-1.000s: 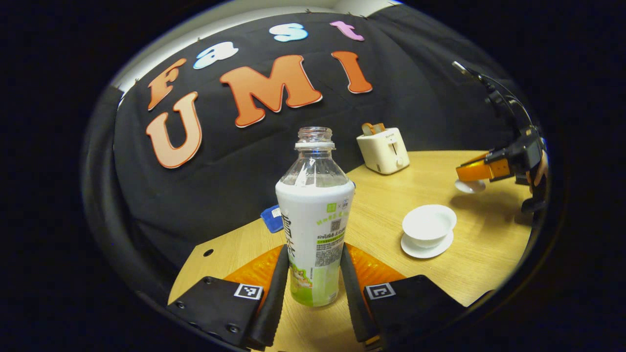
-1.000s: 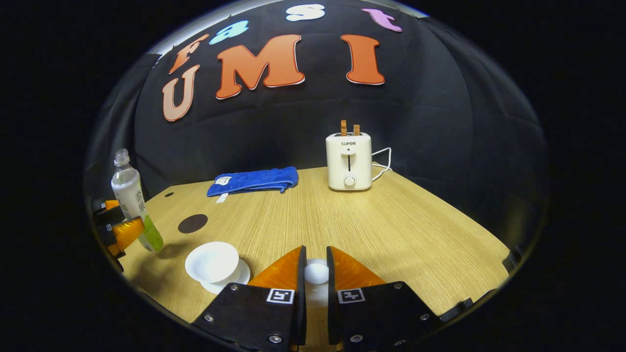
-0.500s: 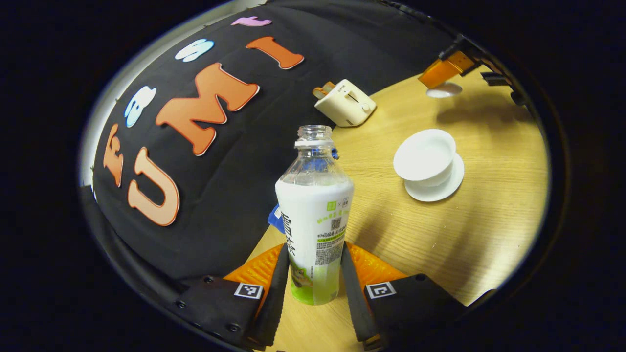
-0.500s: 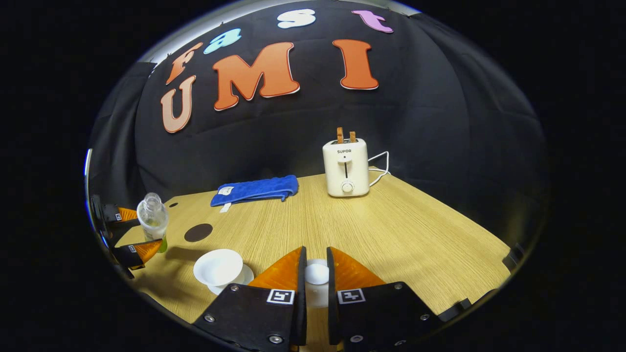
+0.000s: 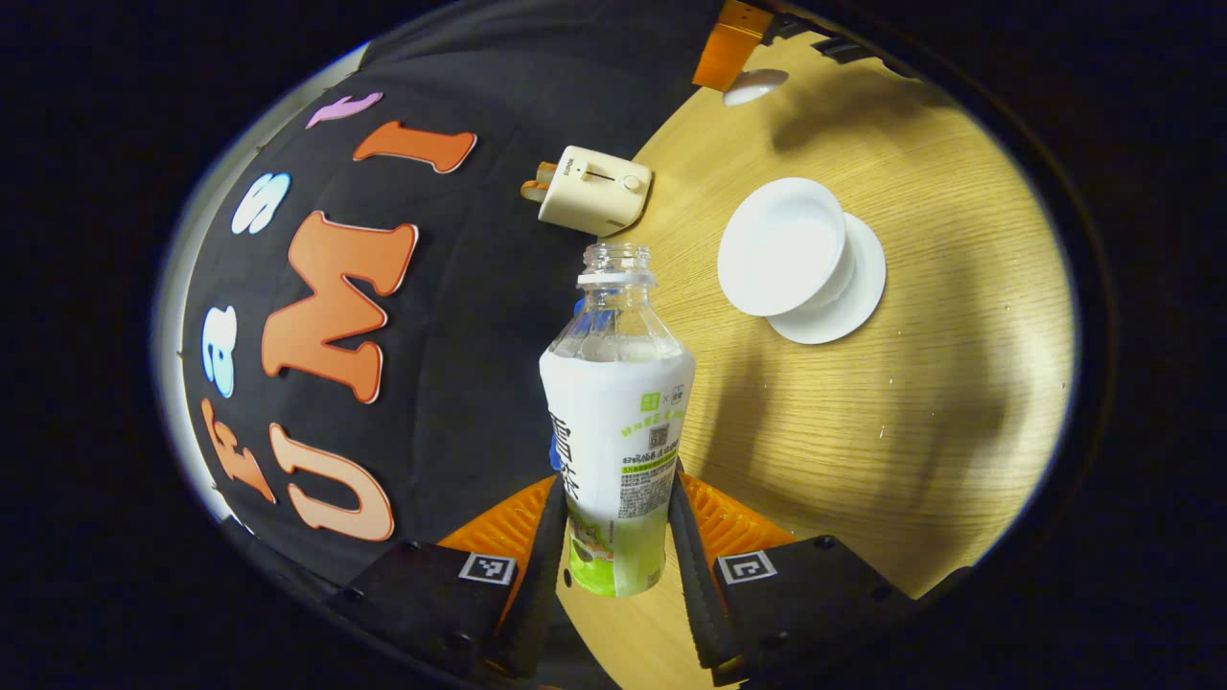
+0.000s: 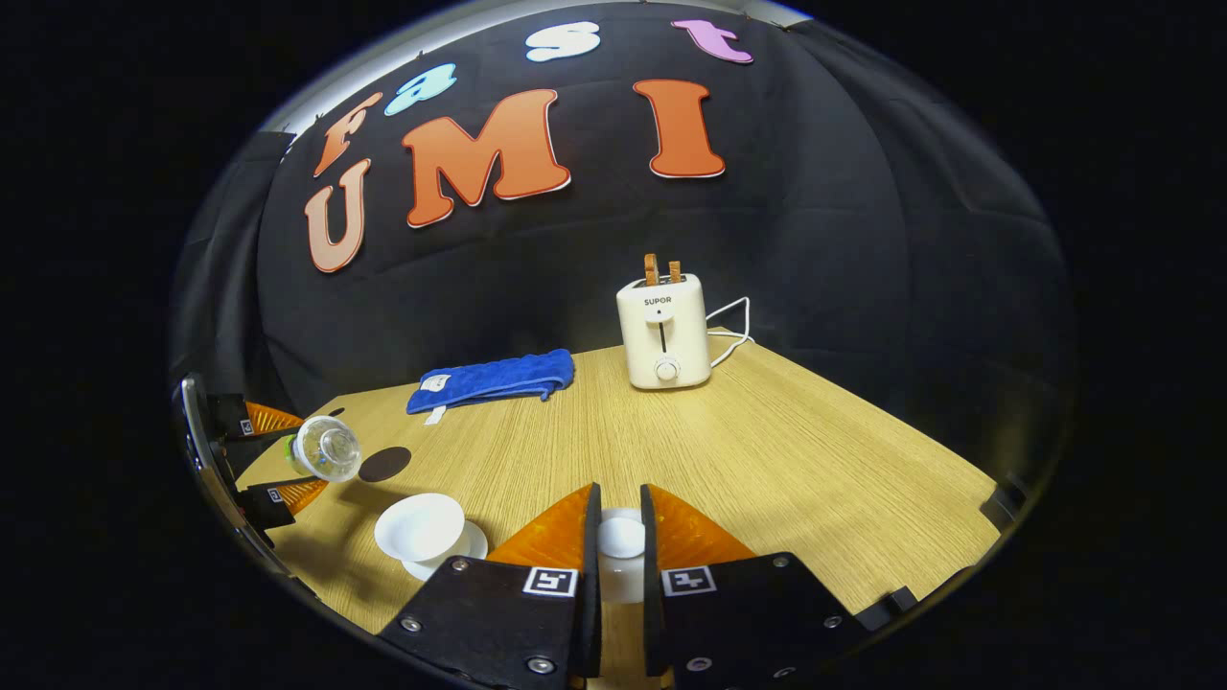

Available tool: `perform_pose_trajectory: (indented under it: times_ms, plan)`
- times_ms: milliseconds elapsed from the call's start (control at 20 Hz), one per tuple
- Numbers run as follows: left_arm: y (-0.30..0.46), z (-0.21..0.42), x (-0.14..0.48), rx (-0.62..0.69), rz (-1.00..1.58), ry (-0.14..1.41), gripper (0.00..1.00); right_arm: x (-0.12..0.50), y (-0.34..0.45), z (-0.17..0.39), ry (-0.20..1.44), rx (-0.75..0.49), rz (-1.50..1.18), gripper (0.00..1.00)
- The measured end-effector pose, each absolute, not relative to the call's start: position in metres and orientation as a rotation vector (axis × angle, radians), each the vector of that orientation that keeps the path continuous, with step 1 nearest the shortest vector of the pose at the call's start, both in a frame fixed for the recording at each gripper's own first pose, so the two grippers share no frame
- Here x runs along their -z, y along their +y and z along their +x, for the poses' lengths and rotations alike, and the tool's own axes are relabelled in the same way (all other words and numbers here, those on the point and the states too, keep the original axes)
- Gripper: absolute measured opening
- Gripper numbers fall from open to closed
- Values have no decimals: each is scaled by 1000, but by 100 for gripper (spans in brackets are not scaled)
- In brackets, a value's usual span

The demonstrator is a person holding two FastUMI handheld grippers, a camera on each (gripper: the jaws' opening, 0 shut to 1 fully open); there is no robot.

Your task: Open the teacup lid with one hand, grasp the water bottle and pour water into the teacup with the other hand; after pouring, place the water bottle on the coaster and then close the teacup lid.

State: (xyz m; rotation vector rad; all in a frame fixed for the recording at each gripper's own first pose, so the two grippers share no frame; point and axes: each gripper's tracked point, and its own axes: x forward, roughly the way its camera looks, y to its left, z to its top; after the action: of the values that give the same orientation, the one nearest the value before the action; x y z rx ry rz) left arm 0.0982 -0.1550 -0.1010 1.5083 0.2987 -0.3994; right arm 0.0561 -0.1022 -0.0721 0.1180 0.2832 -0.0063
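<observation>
1. Nearest in the left gripper view, the left tool (image 5: 613, 537) is clamped on the lower body of the water bottle (image 5: 615, 422), a finger pressed to each side. The cap is off and the neck is tipped toward the teacup (image 5: 784, 245), not yet over it. No water can be seen leaving the mouth.
2. Nearest in the right gripper view, the right tool (image 6: 618, 546) is pinched on the knob of the teacup lid (image 6: 620, 539), held up and off to the side, well apart from the cup.
3. So, as I judge it, the lid is off and the bottle is grasped and tilting. Left to do: the pour itself, setting the bottle on the coaster, and closing the lid.
4. Farther out, the right gripper view shows the dark round coaster (image 6: 384, 464) on the worktop (image 6: 767, 460), just beyond the bottle's mouth, and a blue cloth (image 6: 494, 379) behind it.
5. The left gripper view instead looks down into the open cup on its saucer (image 5: 858, 297).
6. Farthest back stands a toaster (image 6: 663, 331).
</observation>
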Motion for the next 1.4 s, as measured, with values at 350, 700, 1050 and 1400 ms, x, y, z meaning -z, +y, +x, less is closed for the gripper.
perform_pose_trajectory:
  times_ms: [350, 700, 1050, 1400]
  plan:
    - [-164, 102, 95, 439, 1716, 274, 62, 72, -101, 56, 283, 0, 117, 18]
    - [-175, 108, 87, 475, 1901, 240, 60, 73, -101, 55, 287, -3, 118, 17]
    - [-177, 110, 80, 497, 2028, 240, 62, 73, -106, 55, 288, 4, 129, 18]
    - [-180, 112, 77, 510, 2099, 241, 62, 74, -107, 55, 294, 5, 129, 17]
